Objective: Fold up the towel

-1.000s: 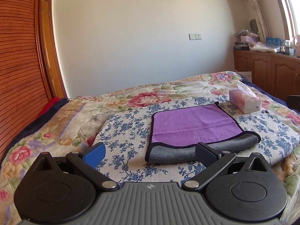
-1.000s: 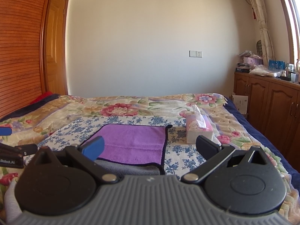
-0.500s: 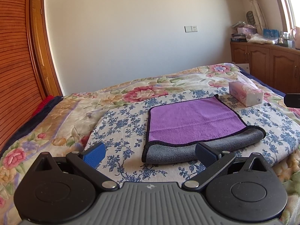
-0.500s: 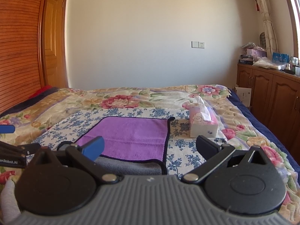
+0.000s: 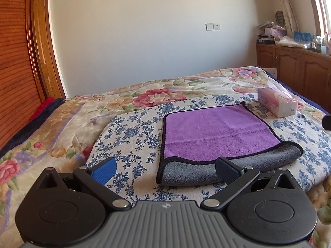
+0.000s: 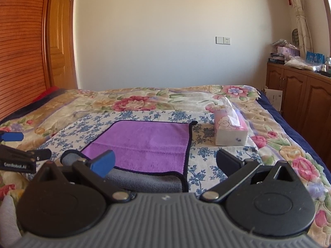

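Note:
A towel, purple on top with a grey underside and a dark hem (image 5: 215, 132), lies folded on the blue-flowered cloth (image 5: 132, 132) on the bed; its grey fold faces me. It also shows in the right wrist view (image 6: 144, 142). My left gripper (image 5: 164, 170) is open and empty, just in front of the towel's near left corner. My right gripper (image 6: 165, 162) is open and empty, above the towel's near right corner. The left gripper's fingers (image 6: 12, 137) show at the left edge of the right wrist view.
A pink tissue box (image 6: 230, 129) stands right of the towel; it also shows in the left wrist view (image 5: 277, 102). The flowered bedspread (image 5: 157, 95) covers the bed. A wooden wardrobe (image 5: 14, 62) stands left, wooden cabinets (image 6: 300, 101) right.
Both grippers have shifted slightly, and both views have tilted a little. The towel lies as before and both grippers stay open.

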{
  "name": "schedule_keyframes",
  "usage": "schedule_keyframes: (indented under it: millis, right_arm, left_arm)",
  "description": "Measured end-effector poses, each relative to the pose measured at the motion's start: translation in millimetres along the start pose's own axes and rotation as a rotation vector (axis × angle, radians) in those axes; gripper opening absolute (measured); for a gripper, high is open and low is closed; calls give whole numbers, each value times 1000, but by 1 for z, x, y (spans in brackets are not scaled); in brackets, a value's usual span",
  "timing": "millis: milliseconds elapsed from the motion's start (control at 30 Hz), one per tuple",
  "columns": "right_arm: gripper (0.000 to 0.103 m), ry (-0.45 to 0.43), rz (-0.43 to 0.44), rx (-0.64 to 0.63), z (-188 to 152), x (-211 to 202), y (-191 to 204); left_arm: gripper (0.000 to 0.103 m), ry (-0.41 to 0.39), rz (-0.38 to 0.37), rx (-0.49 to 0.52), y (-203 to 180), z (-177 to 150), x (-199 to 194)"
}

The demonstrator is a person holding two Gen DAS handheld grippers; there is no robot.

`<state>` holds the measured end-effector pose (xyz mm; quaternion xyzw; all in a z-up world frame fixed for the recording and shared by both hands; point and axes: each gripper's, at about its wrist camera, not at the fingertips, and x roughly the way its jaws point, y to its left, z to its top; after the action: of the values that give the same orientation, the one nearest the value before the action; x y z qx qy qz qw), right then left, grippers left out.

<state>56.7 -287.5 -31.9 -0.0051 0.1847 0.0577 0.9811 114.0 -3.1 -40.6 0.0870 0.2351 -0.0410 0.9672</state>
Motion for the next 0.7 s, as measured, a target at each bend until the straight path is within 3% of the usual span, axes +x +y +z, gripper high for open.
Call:
schedule_keyframes:
  millis: [300,700]
  right_arm:
    - [103,22,3,-22,-1,13,4]
    - [103,60,11,-54,0,39,5]
  left_arm:
    - [99,21,-32,-31,11,3,22]
    - [79,75,-68,-31,17,2,53]
